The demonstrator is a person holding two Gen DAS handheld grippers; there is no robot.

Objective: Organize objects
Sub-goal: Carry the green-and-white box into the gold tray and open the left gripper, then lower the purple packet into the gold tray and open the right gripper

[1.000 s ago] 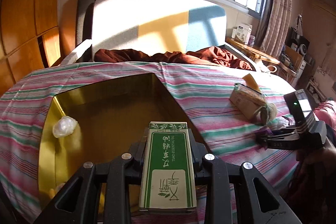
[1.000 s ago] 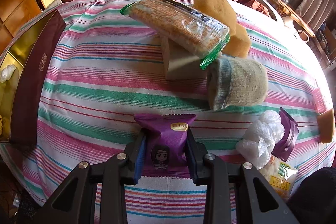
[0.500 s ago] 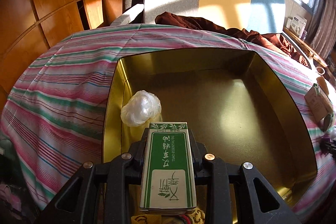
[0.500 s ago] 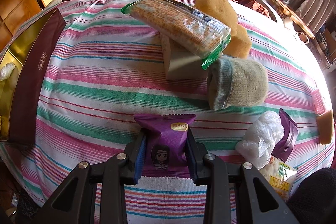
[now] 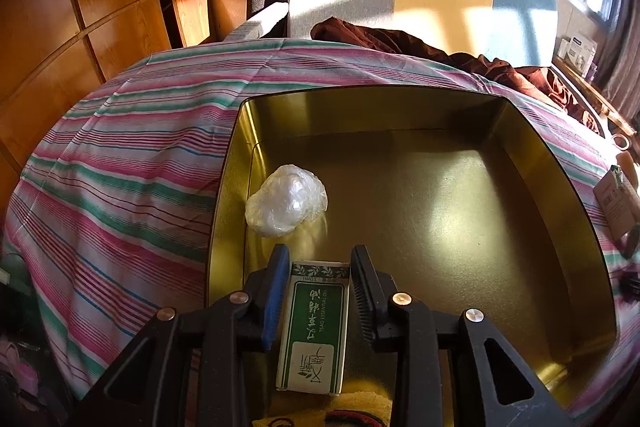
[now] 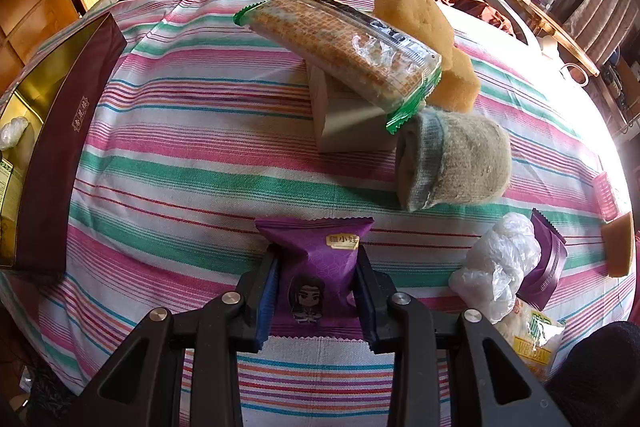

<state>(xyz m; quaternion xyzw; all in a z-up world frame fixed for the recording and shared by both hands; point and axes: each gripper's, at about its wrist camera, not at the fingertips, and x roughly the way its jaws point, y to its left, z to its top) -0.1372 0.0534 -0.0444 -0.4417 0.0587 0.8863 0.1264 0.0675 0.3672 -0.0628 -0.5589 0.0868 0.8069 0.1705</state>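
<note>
Hovering over the gold tin (image 5: 520, 155), your left gripper (image 5: 318, 291) has its jaws spread, a gap showing on each side of the green-and-white essential-oil box (image 5: 314, 331), which lies on the tin floor near a crumpled clear plastic wad (image 5: 286, 201). Your right gripper (image 6: 316, 291) pinches the purple snack packet (image 6: 316, 263) above the striped cloth (image 6: 192, 163). Beyond it lie a cracker pack (image 6: 340, 43), yellow sponges (image 6: 420, 15) and a rolled sock (image 6: 456, 157).
</note>
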